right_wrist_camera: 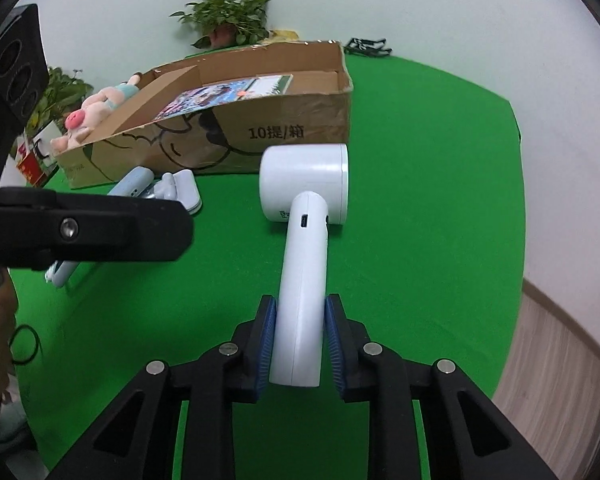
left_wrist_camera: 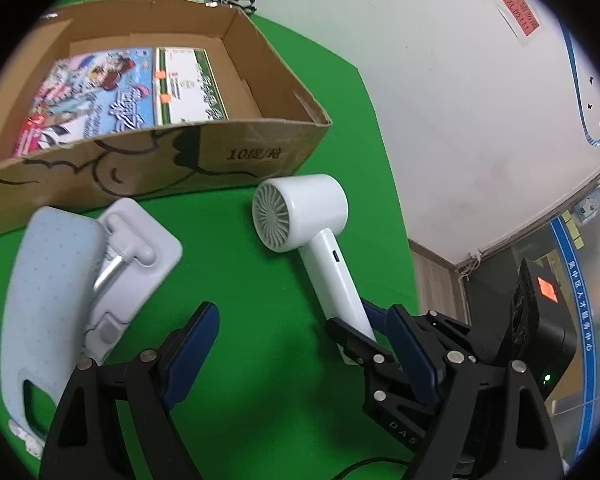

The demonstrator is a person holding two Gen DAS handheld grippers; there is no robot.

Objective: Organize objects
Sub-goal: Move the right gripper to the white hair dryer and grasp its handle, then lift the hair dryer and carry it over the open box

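Note:
A white hair dryer (left_wrist_camera: 300, 208) lies on the green tabletop (left_wrist_camera: 240, 280) in front of a cardboard box (left_wrist_camera: 220, 156), handle pointing toward me. My right gripper (right_wrist_camera: 300, 312) is shut on the dryer's (right_wrist_camera: 304, 184) handle, a blue pad pressed on each side near its end. My left gripper (left_wrist_camera: 302, 316) stands open just left of that handle, nothing between its fingers. A light blue dotted pouch (left_wrist_camera: 48, 280) with a grey-white device (left_wrist_camera: 140, 248) lies to the left. In the box lie two printed flat packs (left_wrist_camera: 100, 96).
A pink plush toy (right_wrist_camera: 96, 112) rests on the box's far left rim. Potted plants (right_wrist_camera: 228, 16) stand behind the box by the wall. A black clip-like item (right_wrist_camera: 366, 46) lies at the back. The green cloth ends at the right, with floor (right_wrist_camera: 560, 360) beyond.

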